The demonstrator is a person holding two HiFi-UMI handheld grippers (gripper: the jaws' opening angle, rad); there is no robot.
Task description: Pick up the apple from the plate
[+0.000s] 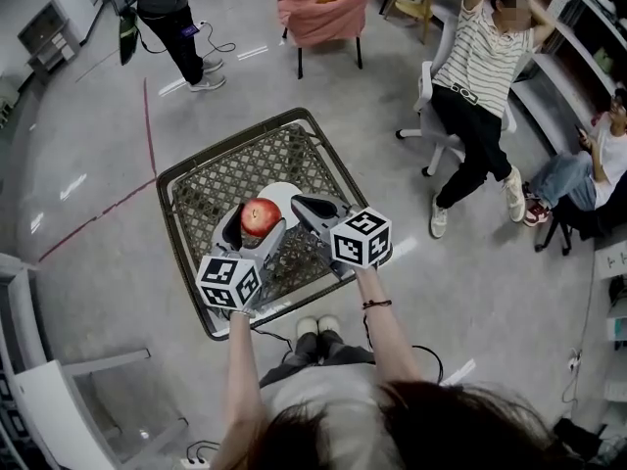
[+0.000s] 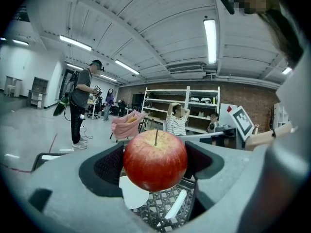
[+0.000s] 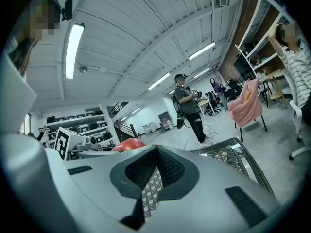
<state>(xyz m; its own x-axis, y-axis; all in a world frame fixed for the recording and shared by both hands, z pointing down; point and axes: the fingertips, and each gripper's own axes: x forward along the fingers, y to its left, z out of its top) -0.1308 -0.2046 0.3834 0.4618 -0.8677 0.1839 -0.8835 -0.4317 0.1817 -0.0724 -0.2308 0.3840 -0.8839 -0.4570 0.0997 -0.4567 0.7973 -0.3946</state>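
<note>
- Left gripper (image 1: 258, 225) was clamped on the apple (image 2: 155, 160), one jaw on each flank at the widest part, stem up.
- The apple sat over the left edge of the white plate (image 1: 286, 195). In the left gripper view it looked lifted clear of the plate, but I couldn't confirm the gap.
- Right gripper (image 3: 154, 152) had its jaws together with nothing between them, tips at the plate's right edge.
- Handling guess: the apple is firm and moderately heavy, with waxy skin that's a bit slippery, and it bruises if over-squeezed. Across the equator, as held here, is the right place to grip it. The textured pads should help.
- The plate rested near the middle of a square lattice-top table (image 1: 201, 189) with a dark rim.
- Around the plate:
  - glossy grey floor with a red line (image 1: 151, 125) to the left
  - pink chair (image 1: 323, 8) beyond it
  - seated person in a striped shirt (image 1: 485, 62) far right
  - standing person (image 1: 171, 18) far left
</note>
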